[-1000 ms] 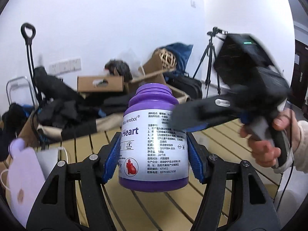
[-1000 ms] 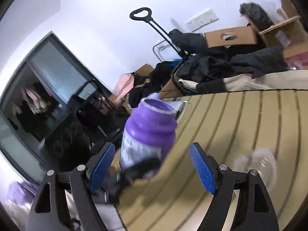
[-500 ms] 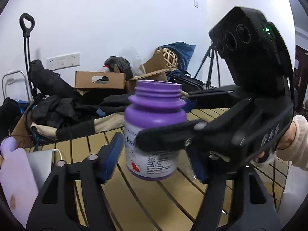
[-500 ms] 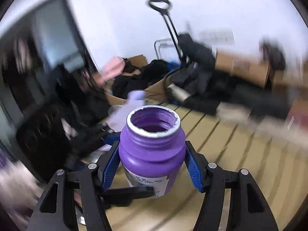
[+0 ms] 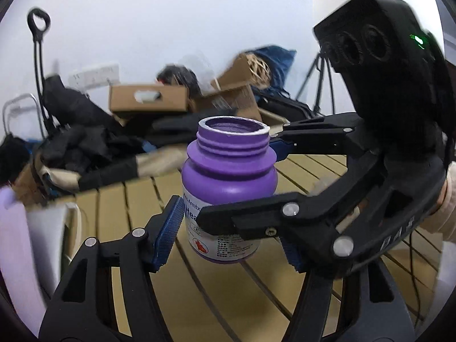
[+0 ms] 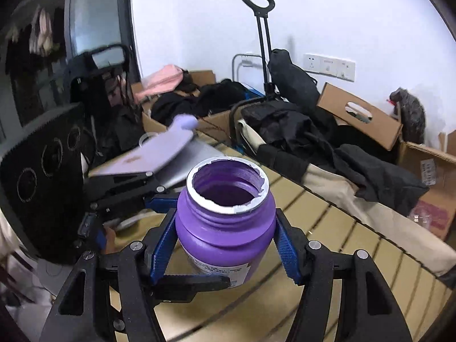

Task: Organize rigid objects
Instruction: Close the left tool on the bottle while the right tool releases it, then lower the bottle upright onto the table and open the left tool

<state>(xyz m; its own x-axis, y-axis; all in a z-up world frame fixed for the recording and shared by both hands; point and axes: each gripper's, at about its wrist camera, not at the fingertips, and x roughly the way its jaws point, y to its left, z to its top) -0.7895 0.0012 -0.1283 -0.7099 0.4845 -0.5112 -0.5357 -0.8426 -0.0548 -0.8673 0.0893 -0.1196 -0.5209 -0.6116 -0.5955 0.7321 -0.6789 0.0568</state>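
Observation:
An open purple bottle (image 5: 228, 191) with a white label and no cap is held upright above the slatted wooden table (image 5: 228, 299). My right gripper (image 6: 225, 249) is shut on the bottle's (image 6: 225, 228) body; in the left wrist view it reaches in from the right (image 5: 285, 182). My left gripper (image 5: 228, 233) stands around the bottle's lower part with its blue pads slightly apart from the label. In the right wrist view it comes in from the left, low on the bottle (image 6: 159, 242).
A lilac cutting board (image 6: 148, 154) lies on a grey laptop (image 6: 188, 162) at the table's left. Behind the table stand cardboard boxes (image 6: 359, 116), black clothes (image 6: 299, 131), a trolley handle (image 6: 258, 0) and a tripod (image 5: 316, 85).
The right gripper swung in from the right and shut on the bottle. The left gripper's pads, shut on it one second ago, have opened a little. The bottle stayed aloft.

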